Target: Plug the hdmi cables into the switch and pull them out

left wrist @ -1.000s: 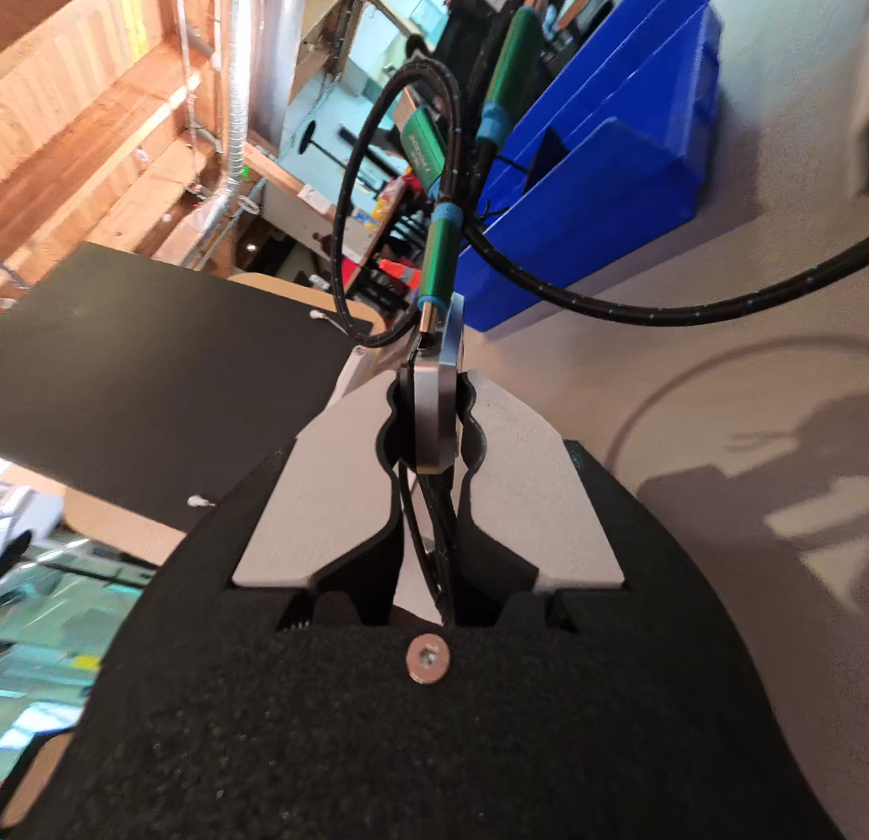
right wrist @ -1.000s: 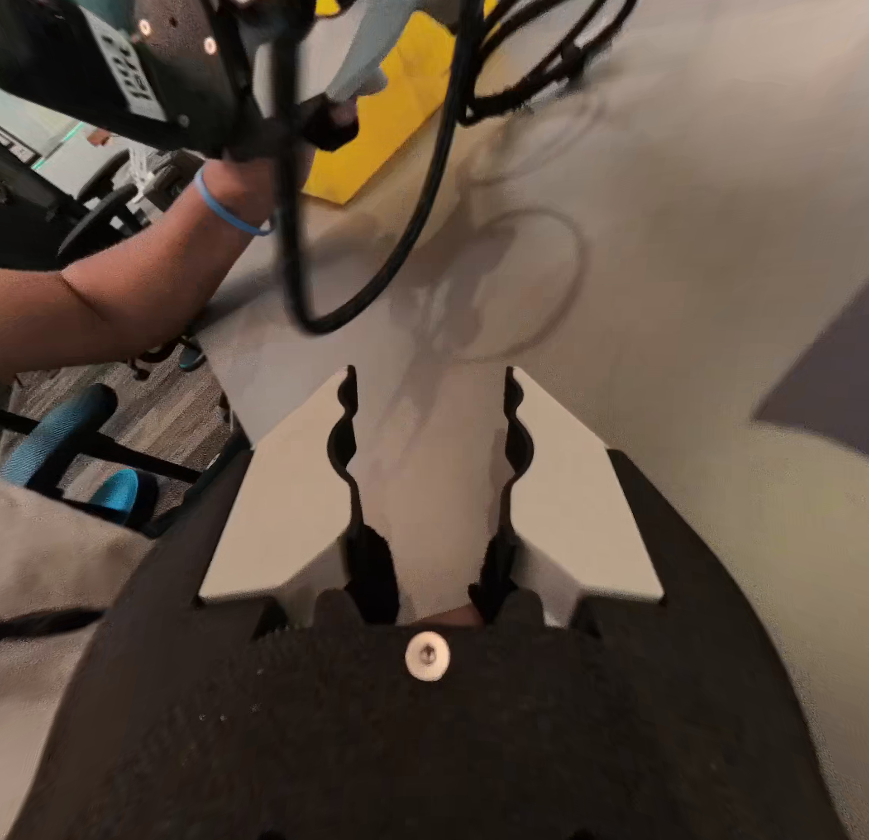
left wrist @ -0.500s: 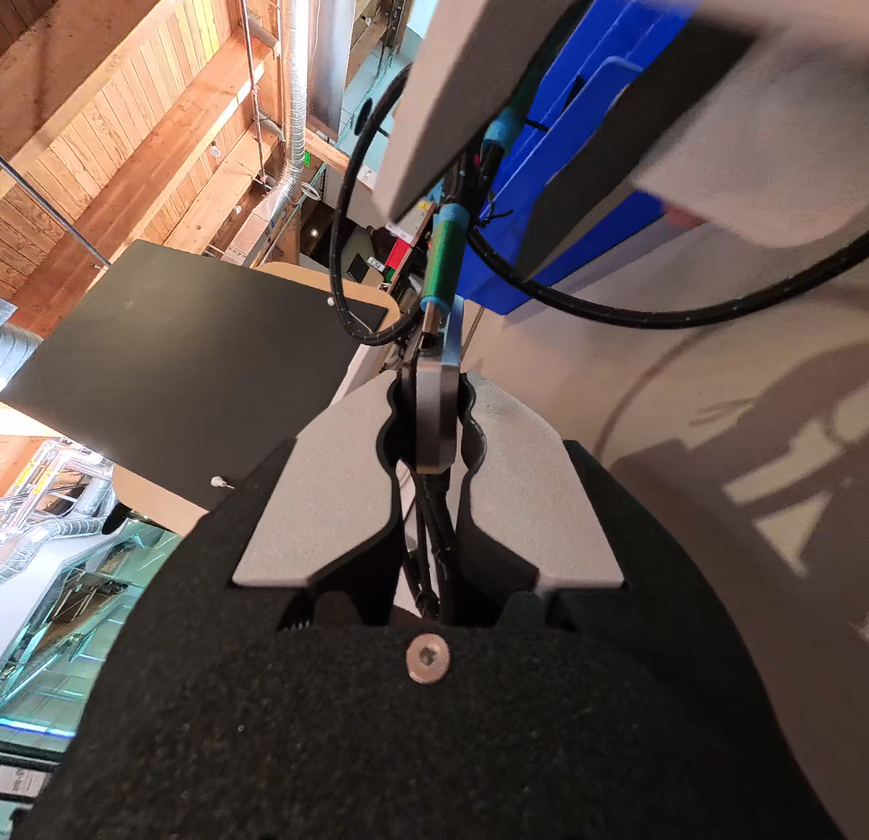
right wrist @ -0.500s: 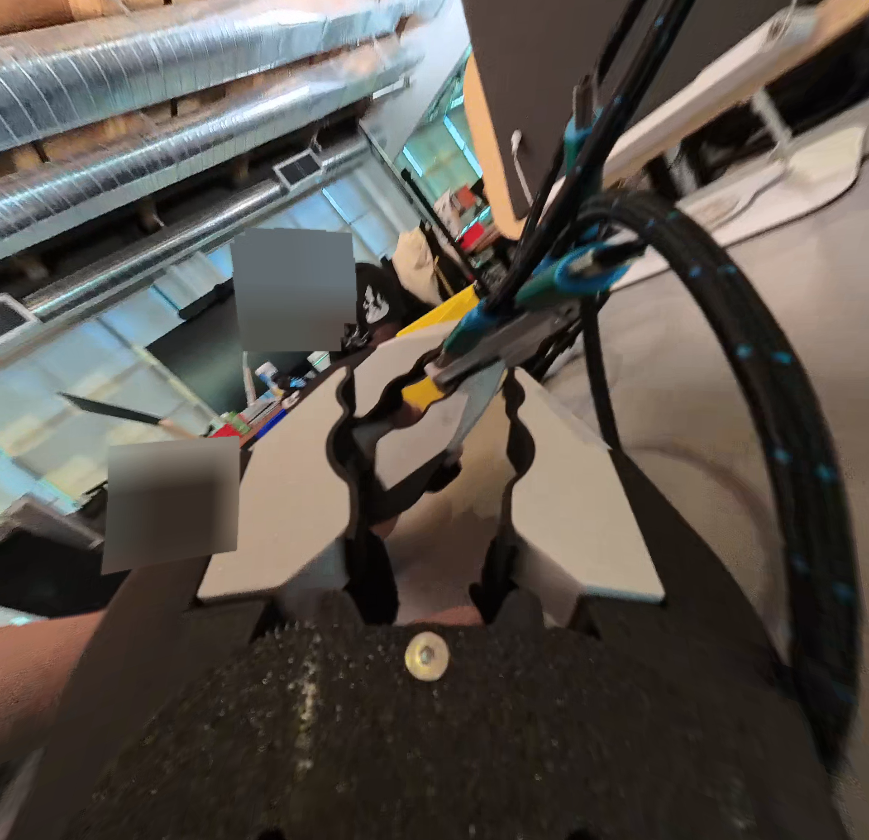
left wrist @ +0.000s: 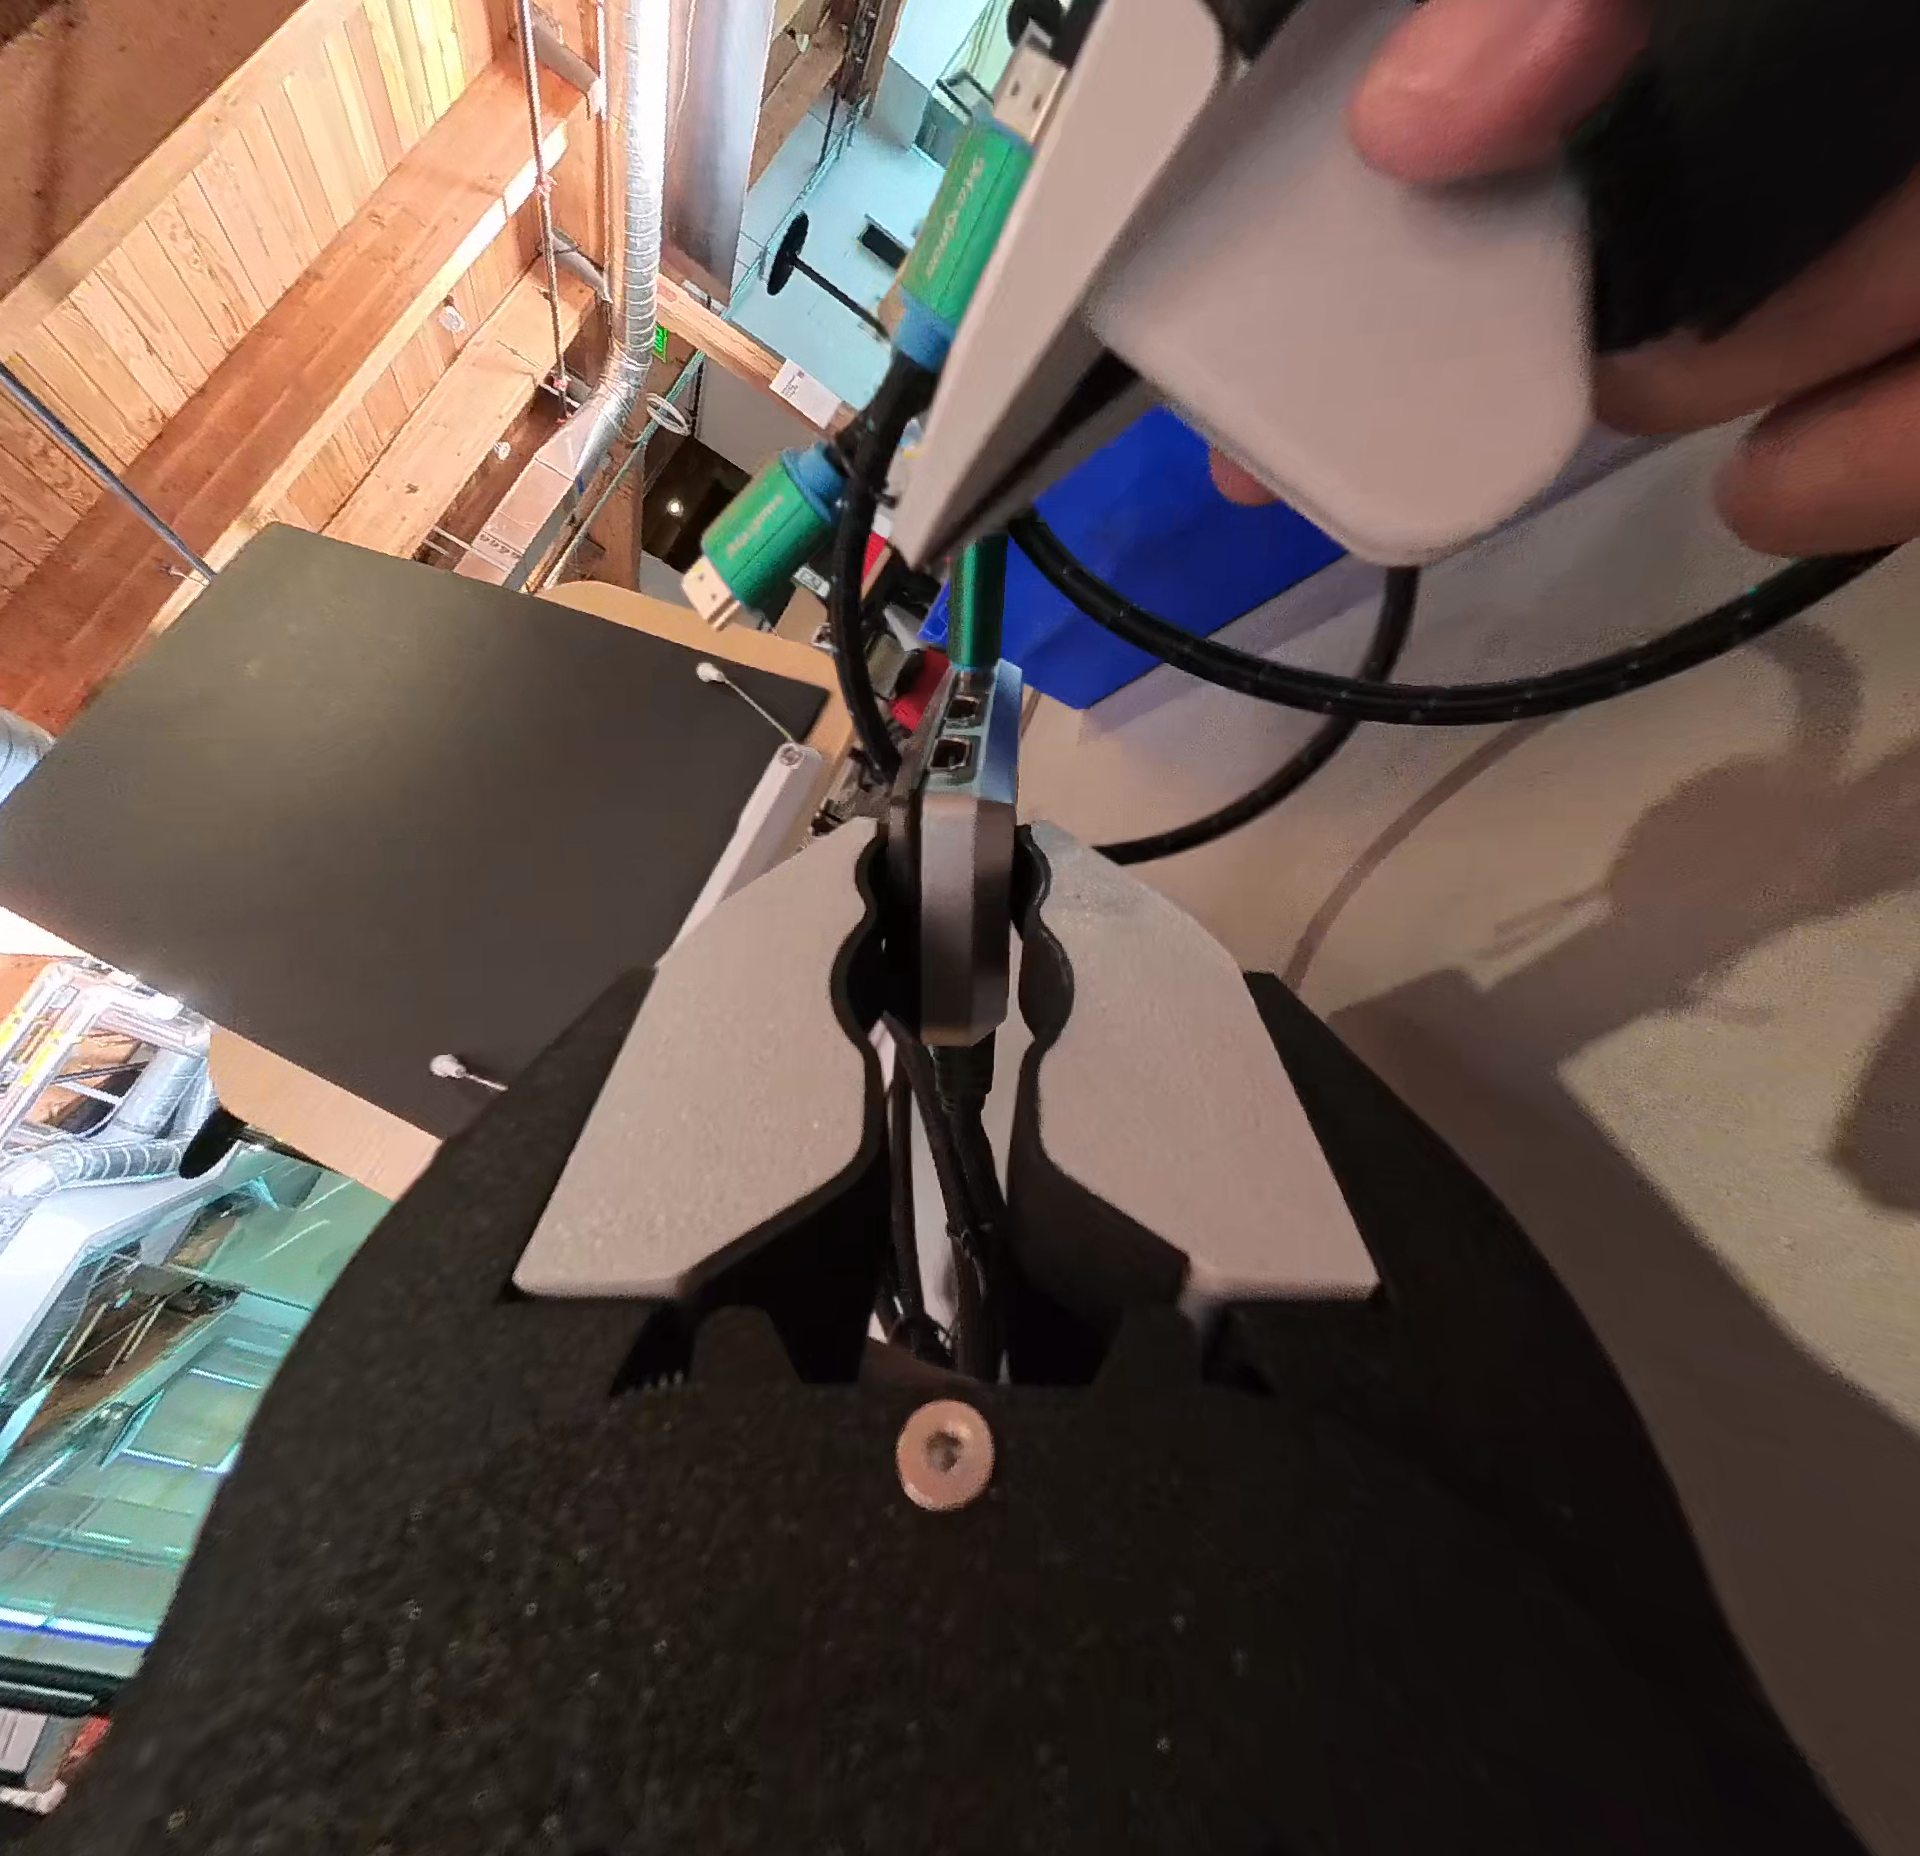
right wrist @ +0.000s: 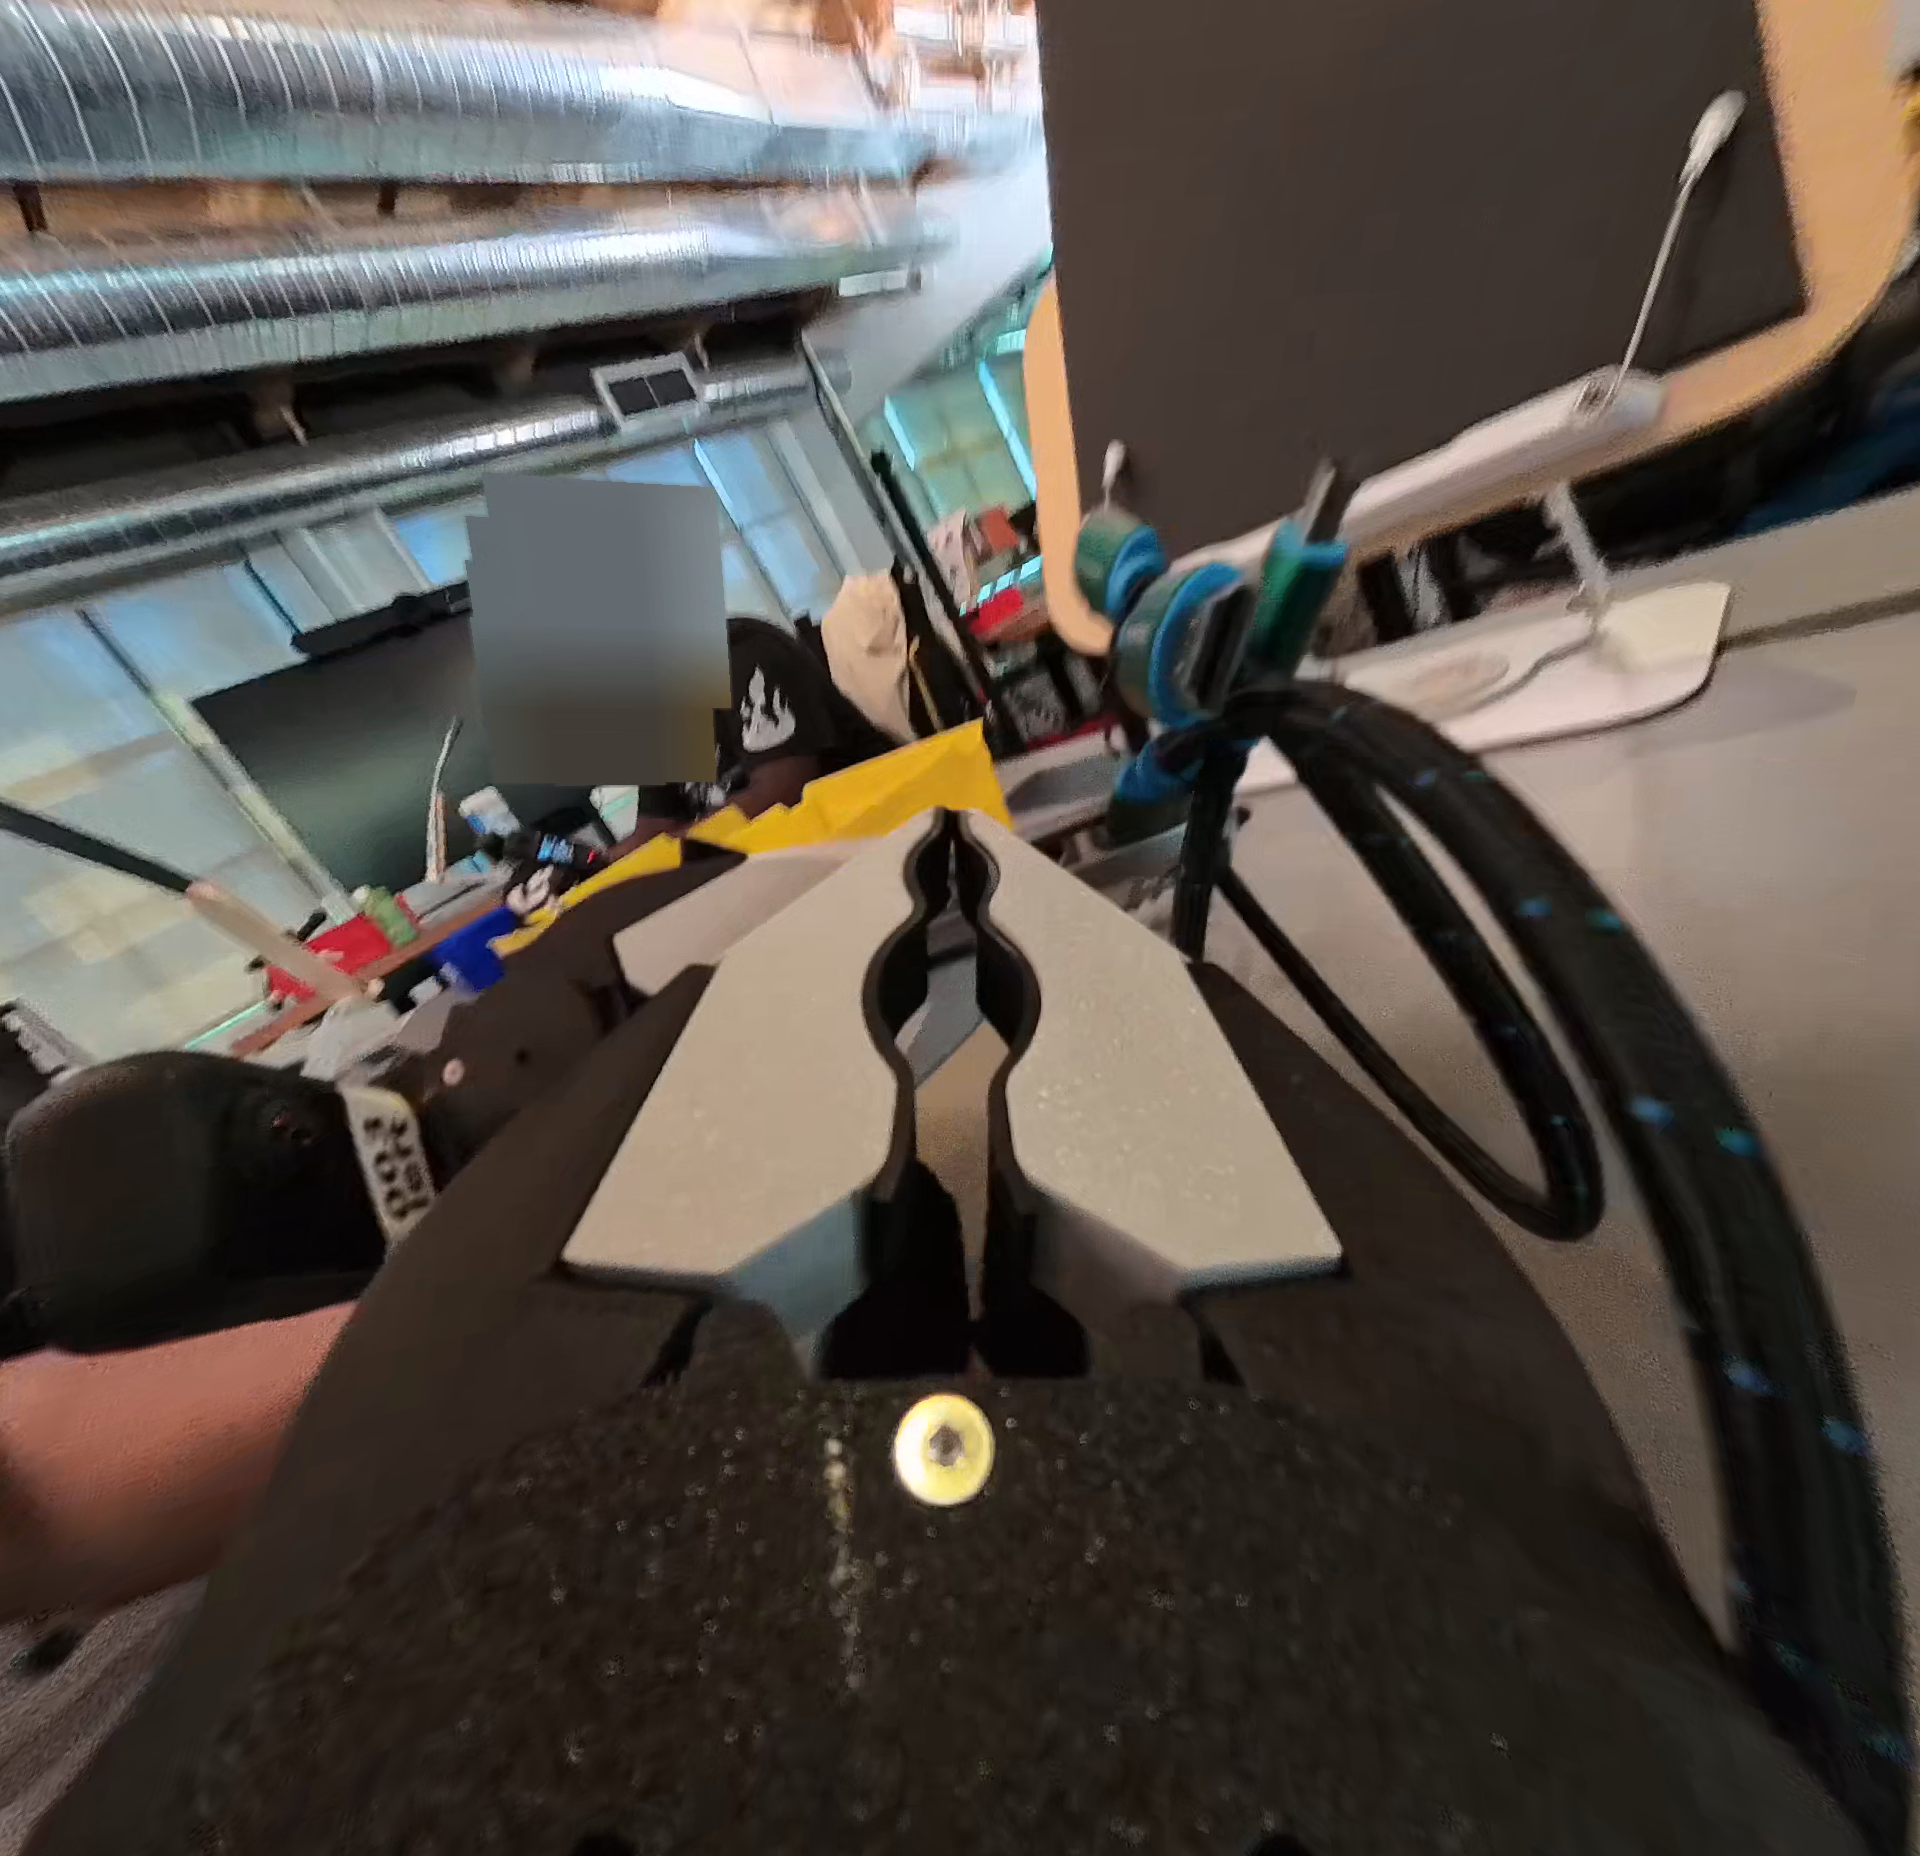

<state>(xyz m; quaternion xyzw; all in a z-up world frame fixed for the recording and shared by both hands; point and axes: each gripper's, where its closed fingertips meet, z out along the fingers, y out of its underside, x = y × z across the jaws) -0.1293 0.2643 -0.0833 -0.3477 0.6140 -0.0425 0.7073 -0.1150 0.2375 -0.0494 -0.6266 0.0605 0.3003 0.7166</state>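
My left gripper point(left wrist: 956, 850) is shut on the grey HDMI switch point(left wrist: 961, 933), held edge-on above the table. One green HDMI plug point(left wrist: 977, 601) sits in the switch's far end. Two loose green plugs point(left wrist: 764, 539) point(left wrist: 966, 206) hang beyond it on black braided cable point(left wrist: 1351, 684). My right gripper point(right wrist: 954, 832) has its jaws nearly together with nothing visible between them. In the left wrist view it point(left wrist: 925, 549) reaches in from the upper right, tips beside the plugged plug. The green plugs point(right wrist: 1143, 611) and a cable loop point(right wrist: 1558, 975) lie right of its tips.
A blue bin point(left wrist: 1122, 580) stands behind the switch on the grey table point(left wrist: 1558, 975). A black panel point(left wrist: 364, 767) stands at the left. A yellow bin point(right wrist: 883, 788) and a white stand base point(right wrist: 1621, 653) are farther off. A hand point(left wrist: 1507, 50) holds the right gripper. The gap from one gripper's tips to the other's is roughly 5 centimeters.
My right gripper swung up from over the table to the switch and went from open to nearly closed. My left gripper kept hold of the switch and tilted slightly.
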